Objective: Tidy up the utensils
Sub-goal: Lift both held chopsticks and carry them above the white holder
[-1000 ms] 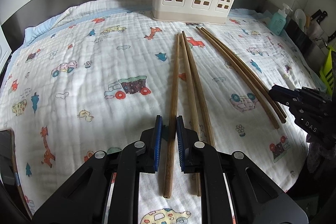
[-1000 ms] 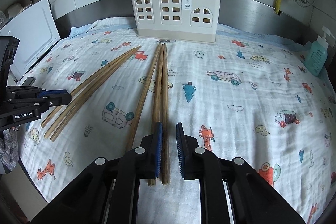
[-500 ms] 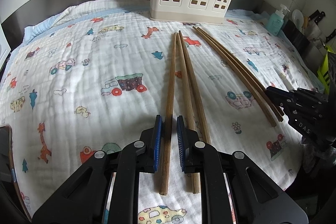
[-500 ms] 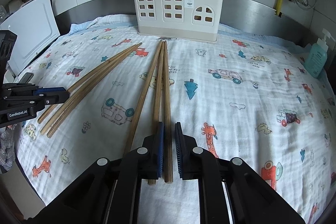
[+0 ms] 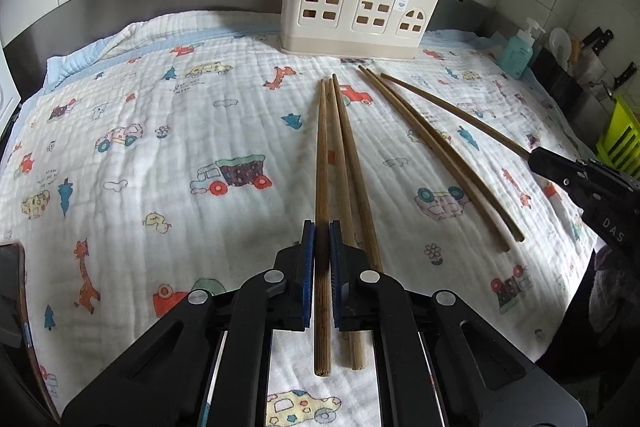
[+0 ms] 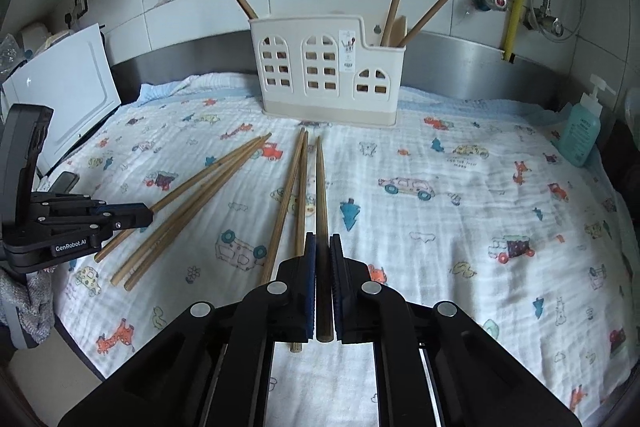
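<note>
Closing in just now, both tools have clamped down: the left tool pinches one long brown wooden chopstick, the right tool another, whose tip has risen off the cartoon-print cloth. Both point toward the cream windowed plastic utensil holder; remaining chopsticks lie before it.

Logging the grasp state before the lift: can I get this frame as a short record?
left gripper: jaws shut on left-held chopstick
right gripper: jaws shut on right-held chopstick
loose chopsticks: four, lying on the cloth in two pairs
holder: cream, upright at the cloth's far edge, a few chopsticks standing in it
</note>
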`<state>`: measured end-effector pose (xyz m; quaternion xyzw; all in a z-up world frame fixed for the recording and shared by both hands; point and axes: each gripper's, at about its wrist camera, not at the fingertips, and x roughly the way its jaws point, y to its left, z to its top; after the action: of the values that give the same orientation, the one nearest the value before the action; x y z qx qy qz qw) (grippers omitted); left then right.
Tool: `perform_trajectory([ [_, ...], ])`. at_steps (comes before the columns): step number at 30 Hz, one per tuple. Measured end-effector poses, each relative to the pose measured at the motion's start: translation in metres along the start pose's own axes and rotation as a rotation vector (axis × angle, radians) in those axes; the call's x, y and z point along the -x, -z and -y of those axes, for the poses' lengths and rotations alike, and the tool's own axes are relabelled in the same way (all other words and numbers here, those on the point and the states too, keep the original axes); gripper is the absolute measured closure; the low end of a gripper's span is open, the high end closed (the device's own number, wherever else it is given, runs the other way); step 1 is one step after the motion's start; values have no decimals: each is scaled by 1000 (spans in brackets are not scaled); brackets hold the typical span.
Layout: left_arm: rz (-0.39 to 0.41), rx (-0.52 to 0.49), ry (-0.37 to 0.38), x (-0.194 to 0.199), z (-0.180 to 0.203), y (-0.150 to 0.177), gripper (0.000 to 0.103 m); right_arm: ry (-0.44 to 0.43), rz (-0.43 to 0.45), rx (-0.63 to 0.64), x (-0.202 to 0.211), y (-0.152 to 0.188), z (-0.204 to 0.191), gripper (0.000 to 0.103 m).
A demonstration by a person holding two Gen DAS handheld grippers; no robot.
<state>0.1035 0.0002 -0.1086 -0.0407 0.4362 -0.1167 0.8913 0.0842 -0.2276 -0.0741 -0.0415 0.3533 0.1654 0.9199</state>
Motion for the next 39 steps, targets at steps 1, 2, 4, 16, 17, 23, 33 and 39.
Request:
perform_trajectory([
  [1, 15, 1, 2, 5, 0, -2, 97, -2, 17, -3, 6, -5, 0, 96],
  [2, 28, 2, 6, 9, 0, -4, 97, -3, 34, -5, 11, -9, 1, 96],
  [4, 54, 0, 9, 18, 0, -10, 97, -8, 71, -9, 22, -19, 1, 97],
  [16, 179, -21, 35, 53, 1, -49, 97, -44, 174, -12, 46, -81, 3, 97],
  [17, 183, -24, 36, 55, 1, -51, 97, -46, 177, -12, 46, -86, 4, 97],
  [23, 212, -36, 54, 65, 1, -73, 97, -53, 198, 0, 54, -122, 15, 97],
  [33, 248, -95, 81, 81, 10, -119, 97, -6, 266, 51, 84, -200, 35, 97],
  [39, 303, -129, 99, 99, 23, -148, 97, 32, 244, 82, 73, -229, 40, 97],
])
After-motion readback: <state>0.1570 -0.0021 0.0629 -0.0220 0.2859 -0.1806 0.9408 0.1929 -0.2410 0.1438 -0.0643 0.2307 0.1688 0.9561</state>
